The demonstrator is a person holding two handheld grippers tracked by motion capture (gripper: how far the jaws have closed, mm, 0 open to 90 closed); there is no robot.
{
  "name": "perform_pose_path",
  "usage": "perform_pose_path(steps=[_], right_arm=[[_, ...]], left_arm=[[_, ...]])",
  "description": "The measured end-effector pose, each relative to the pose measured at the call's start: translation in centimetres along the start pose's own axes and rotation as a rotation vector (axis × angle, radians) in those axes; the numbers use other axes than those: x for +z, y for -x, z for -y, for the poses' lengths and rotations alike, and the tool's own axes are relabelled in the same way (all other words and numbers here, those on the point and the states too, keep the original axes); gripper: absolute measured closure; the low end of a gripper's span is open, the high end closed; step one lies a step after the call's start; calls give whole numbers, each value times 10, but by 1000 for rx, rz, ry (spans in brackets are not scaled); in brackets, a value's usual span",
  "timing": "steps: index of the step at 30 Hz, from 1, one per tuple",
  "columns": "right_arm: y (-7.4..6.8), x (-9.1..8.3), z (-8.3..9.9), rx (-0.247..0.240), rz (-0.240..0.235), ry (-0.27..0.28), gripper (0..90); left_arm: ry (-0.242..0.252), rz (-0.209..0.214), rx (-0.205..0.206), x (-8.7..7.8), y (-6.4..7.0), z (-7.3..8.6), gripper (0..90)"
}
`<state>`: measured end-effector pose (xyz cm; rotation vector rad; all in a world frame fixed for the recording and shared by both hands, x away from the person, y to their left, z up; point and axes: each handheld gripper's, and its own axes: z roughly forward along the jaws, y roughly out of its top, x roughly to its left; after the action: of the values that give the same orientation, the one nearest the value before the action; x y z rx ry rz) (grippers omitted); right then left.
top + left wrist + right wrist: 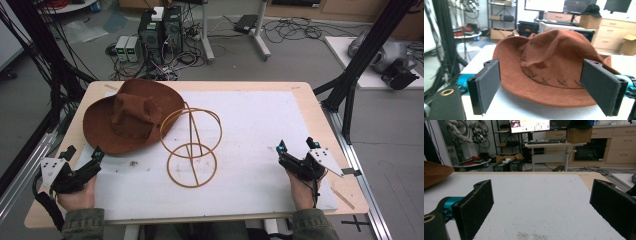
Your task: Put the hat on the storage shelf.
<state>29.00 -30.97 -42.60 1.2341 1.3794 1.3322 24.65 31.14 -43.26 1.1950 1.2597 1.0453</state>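
Left tool [82, 156] sits at 8 o'clock on the table [320, 125], jaws wide apart with nothing between them, aimed at the brown hat [131, 118]. Hat lies crown-up, brim flat on the white mat [260, 130] at 10 o'clock, just ahead of the tool; in the left gripper view its brim [544, 96] fills the gap between the pads [489, 80], apart from them. My read: that's a lined-up approach for a brim pinch

Wire hat stand [192, 145] sits at table centre, just right of the hat, its top hoop overlapping the brim edge in the high view; touching or not, can't tell. Probably parked there so the hat only needs a short lift across onto it

Right tool [298, 146] rests at 4 o'clock, jaws also spread and empty, facing bare mat, well apart from the stand. Looks idle, maybe kept free to steady the stand

Labels: none on hat, stand or tools. Monitor [529, 125] in the right gripper view shows text, too small to read
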Motion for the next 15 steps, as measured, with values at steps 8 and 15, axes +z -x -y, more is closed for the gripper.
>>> perform_pose_path(steps=[8,15], right_arm=[[0,2,1,-4,-20,-20,43],[-2,1,2,-19,-38,-29,43]], left_arm=[[-31,64,25,16,2,-15,162],[-76,151,23,42,2,-32,158]])
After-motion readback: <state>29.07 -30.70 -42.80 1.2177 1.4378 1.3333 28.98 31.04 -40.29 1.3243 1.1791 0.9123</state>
